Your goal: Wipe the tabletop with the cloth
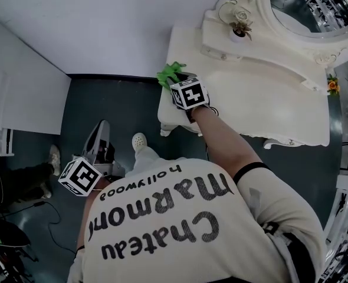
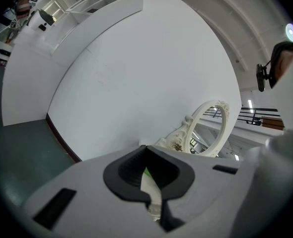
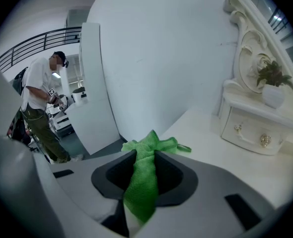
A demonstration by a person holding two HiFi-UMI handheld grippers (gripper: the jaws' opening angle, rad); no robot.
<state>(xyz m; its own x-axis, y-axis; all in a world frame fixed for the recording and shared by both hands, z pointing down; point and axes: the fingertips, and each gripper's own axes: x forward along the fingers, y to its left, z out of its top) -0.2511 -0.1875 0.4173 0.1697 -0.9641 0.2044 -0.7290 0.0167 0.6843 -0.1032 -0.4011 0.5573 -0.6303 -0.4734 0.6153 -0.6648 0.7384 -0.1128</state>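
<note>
**Cloth Gripped at the Tabletop's Left Edge**

Holds the green cloth (image 1: 171,72) bunched in the clenched fingers of the right gripper (image 3: 144,175), right at the left edge of the white tabletop (image 1: 268,99); hard to tell whether touching the surface. Carries the left gripper (image 2: 150,192) low over the dark floor (image 1: 115,99), well apart from the tabletop, fingers pressed together on nothing. Probably at the very start of the wipe. Could run off the edge if swept outward. Could scrape bare fingers on the paint if pressed hard, with so little cloth past the tips. Could also knock the small potted plant (image 1: 240,22) near the back edge on a long sweep.
</note>
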